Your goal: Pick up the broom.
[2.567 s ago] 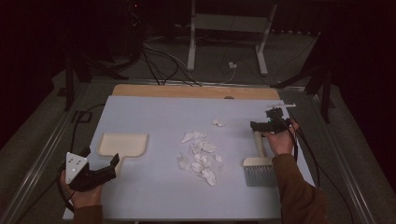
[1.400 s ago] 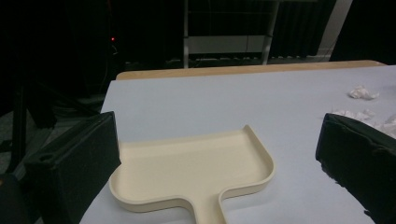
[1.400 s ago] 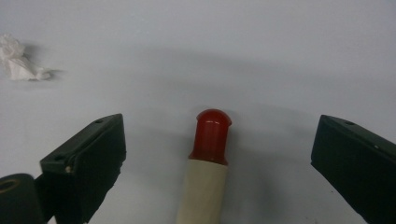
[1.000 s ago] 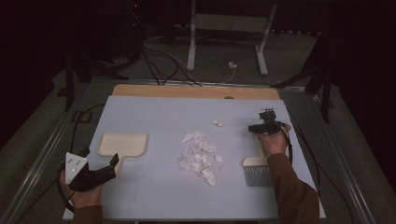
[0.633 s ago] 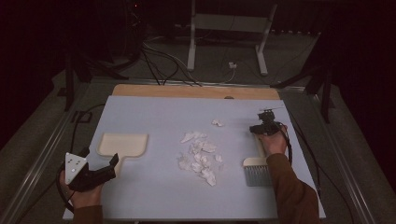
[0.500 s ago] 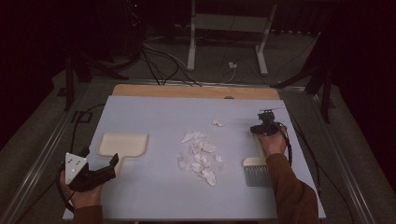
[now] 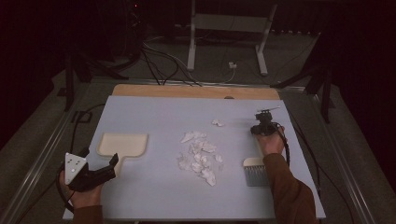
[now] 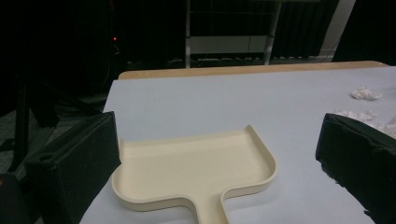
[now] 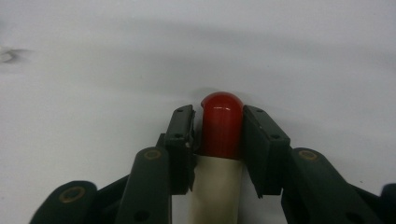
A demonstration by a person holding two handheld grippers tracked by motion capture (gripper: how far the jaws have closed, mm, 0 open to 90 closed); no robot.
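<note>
A brush with grey bristles (image 7: 255, 171) lies on the right of the pale mat. Its cream handle (image 9: 217, 186) ends in a red tip (image 9: 222, 123). My right gripper (image 7: 262, 132) points down at that end; its jaws have just been closing, and the pads (image 9: 180, 135) now press the red tip from both sides. A cream dustpan (image 7: 122, 143) lies at the left. My left gripper (image 7: 113, 164) rests open just behind the dustpan's handle, and the pan (image 8: 196, 168) lies ahead between its wide jaws. Crumpled white paper scraps (image 7: 198, 156) are piled mid-table.
One stray scrap (image 7: 217, 122) lies apart, behind the pile. The mat (image 7: 154, 112) ends at a wooden strip (image 7: 196, 91) at the back. Beyond it are dark floor, cables and a white stand (image 7: 224, 28). Metal rails run along both table sides.
The right hand shifted slightly left and settled over the brush handle's end, and its jaws closed on the tip. The left gripper, dustpan and paper pile stayed put.
</note>
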